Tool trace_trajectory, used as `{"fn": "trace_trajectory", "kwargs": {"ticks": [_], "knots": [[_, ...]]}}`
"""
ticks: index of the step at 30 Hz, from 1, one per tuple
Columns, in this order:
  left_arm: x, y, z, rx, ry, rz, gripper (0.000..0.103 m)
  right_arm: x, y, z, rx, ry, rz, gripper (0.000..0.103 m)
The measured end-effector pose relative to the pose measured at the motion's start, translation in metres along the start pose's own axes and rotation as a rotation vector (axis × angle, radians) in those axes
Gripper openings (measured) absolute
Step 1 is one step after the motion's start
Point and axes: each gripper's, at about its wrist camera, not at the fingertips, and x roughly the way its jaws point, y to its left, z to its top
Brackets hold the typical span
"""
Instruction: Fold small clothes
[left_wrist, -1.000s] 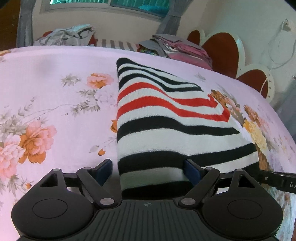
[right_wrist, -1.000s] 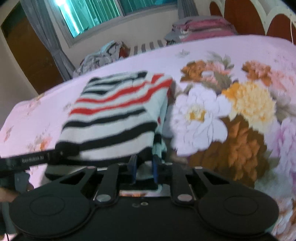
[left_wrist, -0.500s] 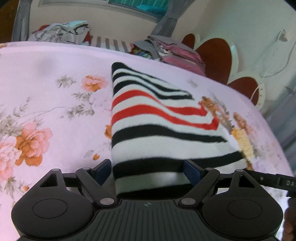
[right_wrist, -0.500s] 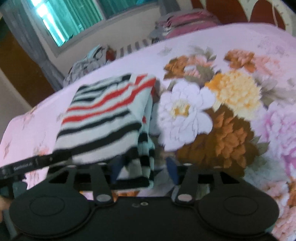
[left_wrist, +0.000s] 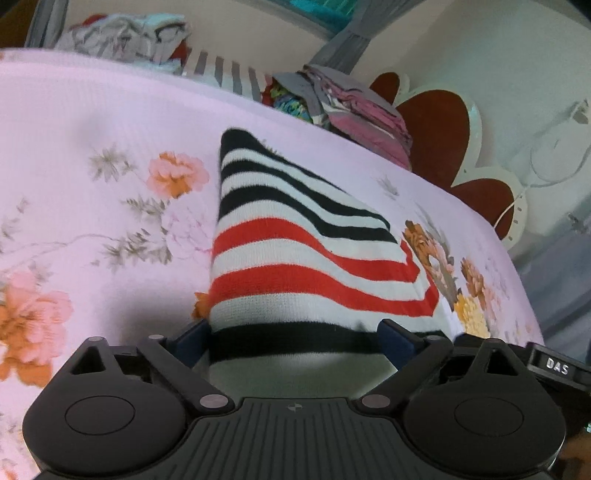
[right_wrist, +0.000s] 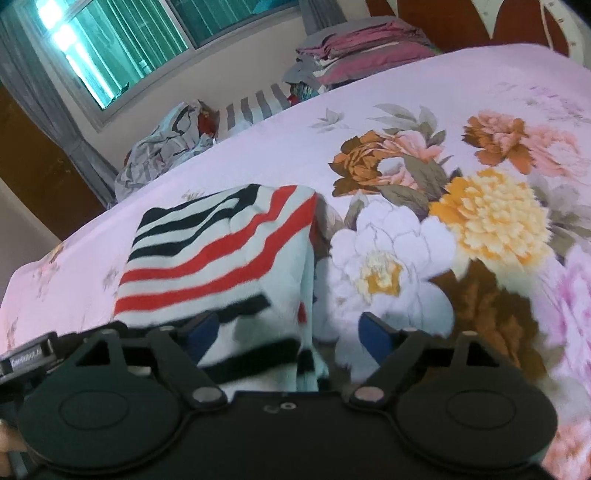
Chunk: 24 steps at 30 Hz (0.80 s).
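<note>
A small knit garment with black, white and red stripes (left_wrist: 295, 258) lies folded on the pink floral bedsheet (left_wrist: 92, 147). My left gripper (left_wrist: 295, 341) hangs over its near edge. Its jaws are opening, and the cloth runs between the blue fingers (left_wrist: 192, 339) without being pinched. In the right wrist view the same garment (right_wrist: 221, 251) lies left of centre. My right gripper (right_wrist: 290, 334) is at the garment's near right corner. Its jaws are opening too, and the corner lies loose between them.
Beyond the far edge of the bed sit a heap of unfolded clothes (right_wrist: 166, 147) and a stack of folded ones (right_wrist: 369, 48). A red and white headboard (left_wrist: 436, 129) stands at the right. The sheet (right_wrist: 406, 92) carries large printed flowers to the garment's right.
My right gripper went from shut on the garment's corner to wide open, dropping the cloth onto the bed. My left jaws spread wider. Both hands shifted sideways.
</note>
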Motion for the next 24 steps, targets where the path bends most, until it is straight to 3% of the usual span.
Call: {"fn": "trace_trajectory", "kwargs": {"ticks": [5, 9, 10, 12, 16, 18, 24], "knots": [[0.024, 0.004, 0.000, -0.006, 0.038, -0.035, 0.095, 0.036, -0.019, 0.011, 0.043, 0.044, 0.069, 0.088], [0.027, 0.003, 0.002, 0.020, 0.043, -0.060, 0.096, 0.050, -0.021, 0.013, 0.010, 0.025, 0.144, 0.091], [0.027, 0.004, 0.003, 0.021, 0.045, -0.065, 0.096, 0.053, -0.020, 0.013, 0.007, 0.028, 0.176, 0.088], [0.026, 0.005, 0.004, 0.020, 0.047, -0.070, 0.093, 0.060, -0.016, 0.012, -0.005, 0.060, 0.218, 0.052], [0.022, 0.010, 0.007, -0.020, 0.037, -0.056, 0.073, 0.063, -0.015, 0.012, 0.010, 0.063, 0.229, 0.049], [0.020, 0.010, 0.007, -0.025, 0.032, -0.053, 0.065, 0.060, -0.015, 0.014, 0.044, 0.060, 0.247, 0.038], [0.004, 0.001, 0.011, 0.017, -0.006, -0.065, 0.052, 0.043, -0.003, 0.018, 0.040, 0.009, 0.270, 0.034]]}}
